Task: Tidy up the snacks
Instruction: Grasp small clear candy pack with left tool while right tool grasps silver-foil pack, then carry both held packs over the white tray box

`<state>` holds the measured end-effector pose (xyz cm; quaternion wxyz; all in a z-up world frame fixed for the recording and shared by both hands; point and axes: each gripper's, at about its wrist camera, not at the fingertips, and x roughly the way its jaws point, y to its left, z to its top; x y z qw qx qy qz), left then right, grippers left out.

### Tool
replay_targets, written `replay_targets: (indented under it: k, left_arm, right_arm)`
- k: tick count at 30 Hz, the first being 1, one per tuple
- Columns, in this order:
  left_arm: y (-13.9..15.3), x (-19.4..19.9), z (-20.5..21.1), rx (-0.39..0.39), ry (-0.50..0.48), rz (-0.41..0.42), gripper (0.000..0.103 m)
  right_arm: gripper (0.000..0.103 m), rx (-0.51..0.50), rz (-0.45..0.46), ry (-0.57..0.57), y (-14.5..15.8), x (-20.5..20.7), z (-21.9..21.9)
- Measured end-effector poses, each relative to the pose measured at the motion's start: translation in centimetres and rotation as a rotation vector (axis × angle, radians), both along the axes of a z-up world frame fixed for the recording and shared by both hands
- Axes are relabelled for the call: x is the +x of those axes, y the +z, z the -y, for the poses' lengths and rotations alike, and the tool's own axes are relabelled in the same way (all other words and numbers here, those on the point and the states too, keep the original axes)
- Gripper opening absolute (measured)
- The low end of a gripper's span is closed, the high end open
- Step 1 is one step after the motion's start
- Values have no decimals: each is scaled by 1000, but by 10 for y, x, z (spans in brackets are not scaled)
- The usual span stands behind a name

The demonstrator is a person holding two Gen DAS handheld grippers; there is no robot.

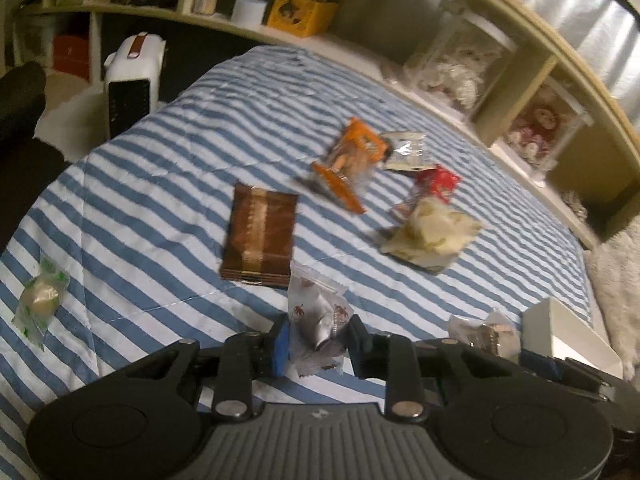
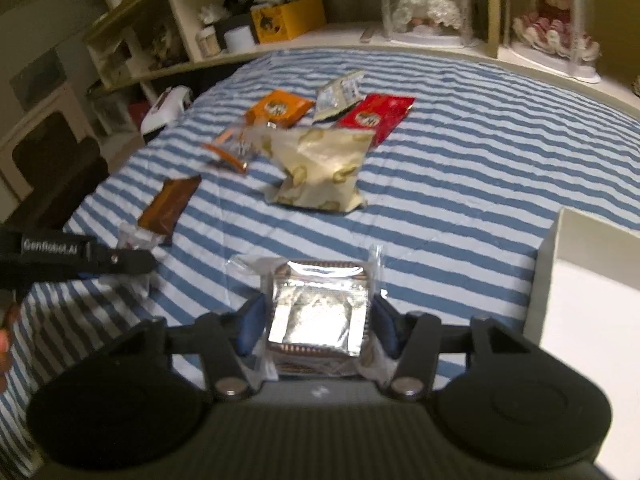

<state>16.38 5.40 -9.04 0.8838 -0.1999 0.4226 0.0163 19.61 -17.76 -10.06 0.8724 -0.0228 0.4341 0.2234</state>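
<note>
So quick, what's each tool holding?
Left tool: shut on a small clear leaf-print packet.
Right tool: shut on a silver foil packet.

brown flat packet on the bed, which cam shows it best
The left wrist view. There the brown packet lies flat and whole on the striped bedspread, seen nearly from above, nothing covering it. In the right wrist view the same packet sits off to the left, foreshortened and blurred.

Left gripper (image 1: 318, 338): clamped on clear leaf-print packet (image 1: 318, 312) | Surface: striped bedcover (image 1: 160, 184) | Beyond: brown packet (image 1: 260, 236), orange packet (image 1: 348, 160) (blurred), cream bag (image 1: 432, 234)
</note>
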Motion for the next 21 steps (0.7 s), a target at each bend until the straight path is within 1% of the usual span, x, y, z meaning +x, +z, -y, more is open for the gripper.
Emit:
replay_targets:
  k: [5, 12, 16, 21]
  left_arm:
    - [16, -13, 9, -5, -37, 45, 32]
    - [32, -33, 25, -21, -94, 90, 32]
    - [38, -44, 36, -35, -117, 104, 32]
    - [49, -56, 56, -58, -154, 133, 32]
  right_arm:
    - [62, 15, 29, -18, 15, -12, 6]
    - [62, 31, 69, -43, 36, -40, 18]
    - [62, 51, 90, -79, 49, -58, 34]
    - [62, 50, 116, -127, 63, -78, 58]
